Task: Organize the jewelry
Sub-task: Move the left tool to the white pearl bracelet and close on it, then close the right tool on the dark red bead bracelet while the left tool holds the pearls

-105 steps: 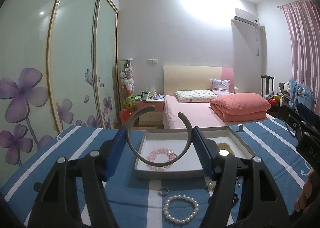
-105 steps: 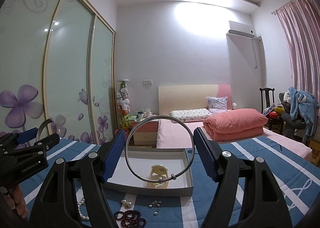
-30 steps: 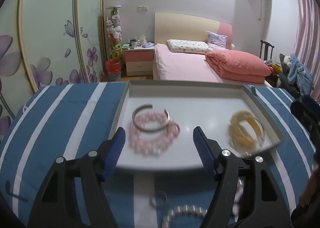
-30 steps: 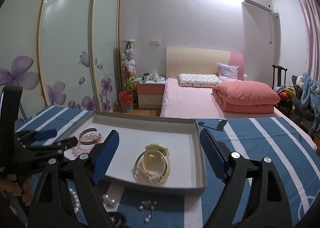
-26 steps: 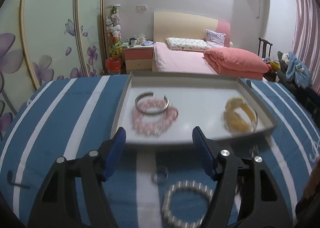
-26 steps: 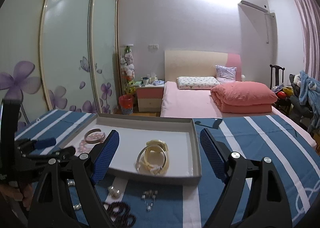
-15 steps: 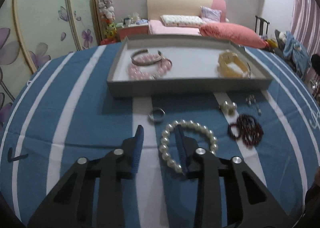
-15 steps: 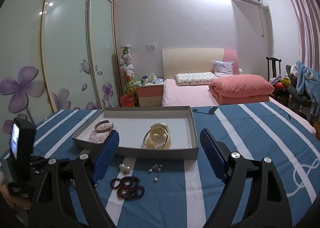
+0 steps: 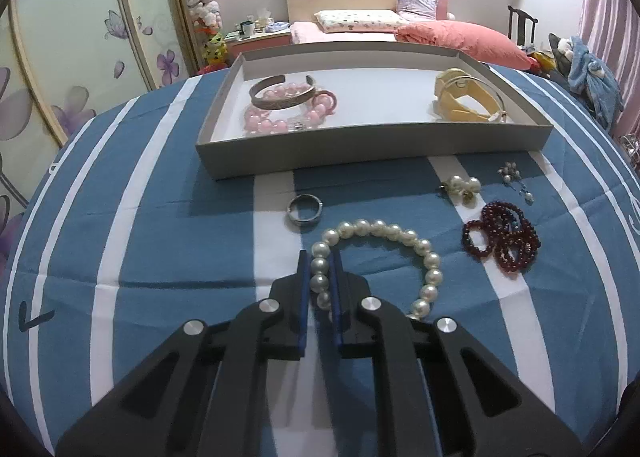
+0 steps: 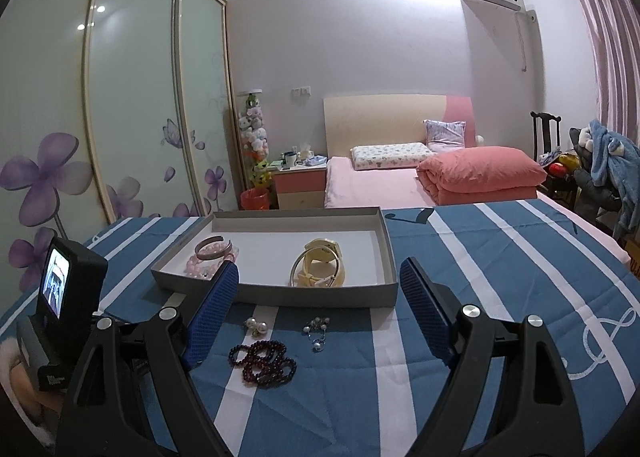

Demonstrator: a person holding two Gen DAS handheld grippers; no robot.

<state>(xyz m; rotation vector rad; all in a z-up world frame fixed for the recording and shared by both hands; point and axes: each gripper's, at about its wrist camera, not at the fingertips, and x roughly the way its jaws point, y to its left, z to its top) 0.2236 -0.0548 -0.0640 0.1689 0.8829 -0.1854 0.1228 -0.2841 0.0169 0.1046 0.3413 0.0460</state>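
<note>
My left gripper [image 9: 319, 257] is shut on the left side of a white pearl bracelet [image 9: 416, 249] that lies on the blue striped cloth. A grey tray [image 9: 372, 145] behind it holds a silver cuff [image 9: 280, 95] on a pink bead bracelet [image 9: 288, 117] and a yellow watch with a thin bangle [image 9: 464, 101]. A silver ring [image 9: 304, 209], pearl earrings [image 9: 462, 187], drop earrings [image 9: 516, 177] and a dark red bead bracelet [image 9: 504, 237] lie in front of the tray. My right gripper [image 10: 320, 289] is open and empty, above the red beads [image 10: 264, 361].
In the right wrist view the tray [image 10: 320, 297] sits mid-table and the left gripper's body with its small screen [image 10: 60, 289] is at the left. A pink bed [image 10: 400, 181], a bedside table [image 10: 300, 181] and a wardrobe stand behind the table.
My left gripper has come down toward the cloth and closed on the pearl bracelet. My right gripper has stayed open and barely moved.
</note>
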